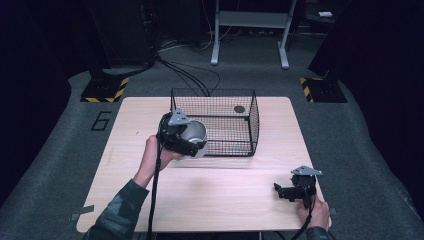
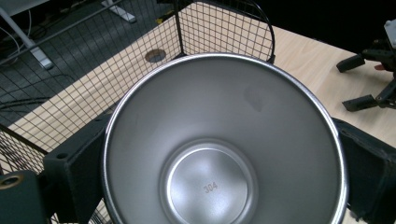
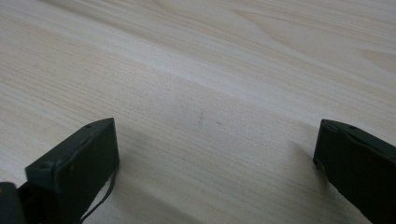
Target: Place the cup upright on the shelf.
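Note:
A shiny steel cup [image 1: 194,134] is held at the left front corner of the black wire basket [image 1: 235,107], its mouth facing the basket. My left gripper [image 1: 186,142] is shut on it. In the left gripper view the cup [image 2: 219,154] is seen from its open mouth, with "304" stamped on its bottom and a black jaw on each side. My right gripper [image 1: 281,192] rests low over the table's front right part, open, with nothing between its jaws. In the right gripper view the gripper [image 3: 215,154] shows its jaws wide apart over bare wood.
The wire basket stands at the back middle of the wooden table [image 1: 150,165]. A small dark round mark [image 1: 239,109] lies on the table inside it. Beyond the table are floor cables [image 1: 190,75] and a white metal stand [image 1: 250,30].

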The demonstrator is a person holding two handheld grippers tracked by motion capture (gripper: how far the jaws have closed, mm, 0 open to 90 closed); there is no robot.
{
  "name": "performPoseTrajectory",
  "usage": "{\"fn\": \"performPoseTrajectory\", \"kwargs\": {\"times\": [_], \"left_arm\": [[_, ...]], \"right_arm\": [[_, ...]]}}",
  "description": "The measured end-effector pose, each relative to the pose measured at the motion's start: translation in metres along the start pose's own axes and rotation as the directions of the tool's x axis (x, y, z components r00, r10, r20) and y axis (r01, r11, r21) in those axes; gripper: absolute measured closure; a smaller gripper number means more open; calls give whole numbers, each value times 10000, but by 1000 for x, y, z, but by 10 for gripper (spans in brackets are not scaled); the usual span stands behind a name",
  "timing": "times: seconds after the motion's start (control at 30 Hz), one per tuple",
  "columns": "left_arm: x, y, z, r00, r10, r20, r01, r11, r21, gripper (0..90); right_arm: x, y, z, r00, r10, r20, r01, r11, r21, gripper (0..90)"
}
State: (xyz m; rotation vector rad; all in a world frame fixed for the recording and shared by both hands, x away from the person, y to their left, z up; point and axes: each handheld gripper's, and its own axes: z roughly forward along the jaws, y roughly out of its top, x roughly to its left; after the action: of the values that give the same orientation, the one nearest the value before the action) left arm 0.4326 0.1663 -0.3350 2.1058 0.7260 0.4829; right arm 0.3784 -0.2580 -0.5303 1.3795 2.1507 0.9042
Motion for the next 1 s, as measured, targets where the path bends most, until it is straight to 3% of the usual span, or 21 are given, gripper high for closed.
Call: {"fn": "performPoseTrajectory", "kwargs": {"times": [0.13, 0.3, 0.53, 1.0], "left_arm": [[4, 5, 1, 9998, -130, 126, 131, 9999, -33, 59], [11, 14, 2, 10000, 31, 29, -31, 10000, 14, 59], [21, 24, 7, 9996, -258, 109, 260, 9996, -143, 59], [34, 45, 21, 9998, -198, 7, 198, 9997, -125, 59]], "right_arm": [[0, 0, 0, 10000, -2, -2, 2, 10000, 4, 0], [0, 0, 0, 10000, -4, -1, 4, 10000, 0, 0], [0, 0, 0, 10000, -4, -6, 4, 10000, 8, 0], [0, 0, 0, 10000, -9, -1, 9, 10000, 1, 0]]}}
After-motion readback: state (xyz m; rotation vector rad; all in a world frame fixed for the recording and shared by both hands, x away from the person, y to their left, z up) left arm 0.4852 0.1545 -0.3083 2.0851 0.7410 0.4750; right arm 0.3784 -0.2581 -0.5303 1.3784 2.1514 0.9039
